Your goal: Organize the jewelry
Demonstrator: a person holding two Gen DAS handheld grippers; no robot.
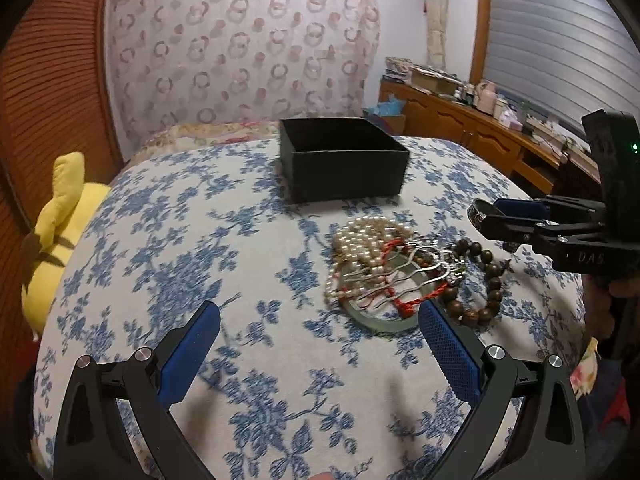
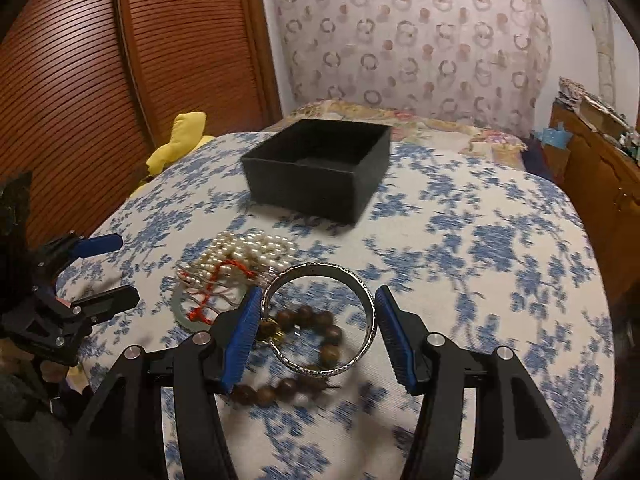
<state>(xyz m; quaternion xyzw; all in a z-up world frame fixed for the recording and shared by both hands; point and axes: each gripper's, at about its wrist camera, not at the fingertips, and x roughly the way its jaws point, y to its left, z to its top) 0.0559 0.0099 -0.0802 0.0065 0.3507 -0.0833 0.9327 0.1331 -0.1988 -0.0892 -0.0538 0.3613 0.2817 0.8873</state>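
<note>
My right gripper (image 2: 320, 292) is shut on a silver bangle (image 2: 320, 372), one blue pad pressing each side of the ring. In the left wrist view the right gripper (image 1: 486, 214) holds the bangle (image 1: 476, 210) just above the bedspread. Below it lies a wooden bead bracelet (image 2: 306, 313). Beside that is a tangled pile of a pearl necklace (image 1: 368, 236), a red cord (image 1: 416, 300), a silver hair comb (image 1: 404, 276) and a pale jade bangle (image 1: 384, 323). My left gripper (image 1: 320, 312) stands open just left of the pile, nothing between its pads. An open black box (image 1: 344, 164) sits further back.
Everything rests on a bed with a blue floral spread (image 1: 200, 240). A yellow plush toy (image 1: 60, 232) lies at its left edge by a slatted wooden door (image 2: 80, 80). A cluttered wooden cabinet (image 1: 460, 120) runs along the right side.
</note>
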